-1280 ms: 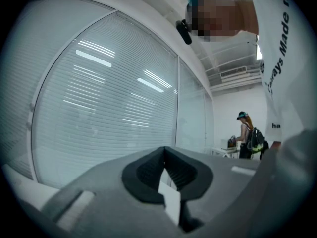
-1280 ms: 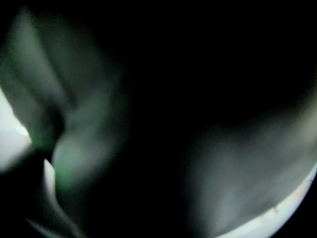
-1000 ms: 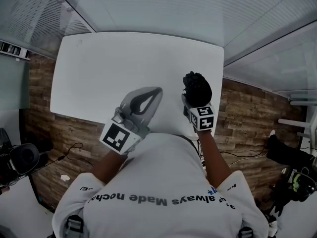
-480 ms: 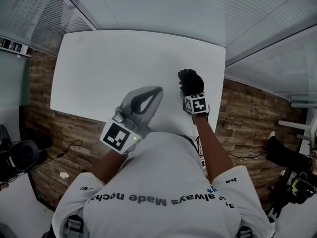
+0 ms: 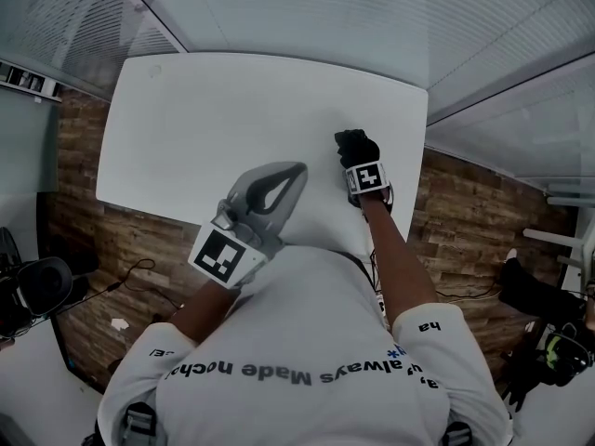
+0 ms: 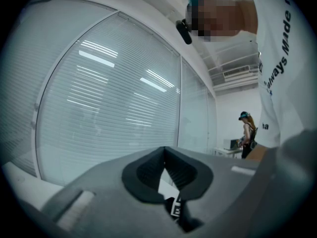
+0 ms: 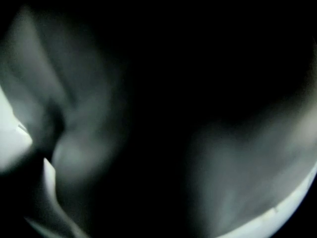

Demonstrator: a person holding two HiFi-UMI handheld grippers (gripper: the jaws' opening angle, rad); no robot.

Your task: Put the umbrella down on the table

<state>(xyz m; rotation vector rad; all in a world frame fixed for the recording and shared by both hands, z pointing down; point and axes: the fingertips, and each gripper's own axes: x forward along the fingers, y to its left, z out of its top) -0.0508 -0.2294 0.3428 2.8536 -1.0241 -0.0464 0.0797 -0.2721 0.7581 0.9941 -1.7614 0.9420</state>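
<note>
A black folded umbrella (image 5: 355, 145) hangs at the white table's (image 5: 232, 119) right front part, low over or on its top; contact does not show. My right gripper (image 5: 362, 163) points steeply down, shut on the umbrella, its marker cube toward me. Dark umbrella fabric (image 7: 163, 108) fills the right gripper view, with slivers of the white table (image 7: 11, 140) at the edges. My left gripper (image 5: 299, 168) is held level over the table's near edge, left of the umbrella. Its grey jaws meet at the tips (image 6: 165, 150) with nothing between them.
Glass partitions with blinds (image 5: 390, 17) stand behind and to the right of the table. Wood floor (image 5: 465, 212) lies on both sides, with cables and dark gear at the left (image 5: 42, 291). A second person (image 6: 246, 133) stands far off in the left gripper view.
My right gripper has come down toward the table with the umbrella and tipped further downward. The left gripper has stayed where it was.
</note>
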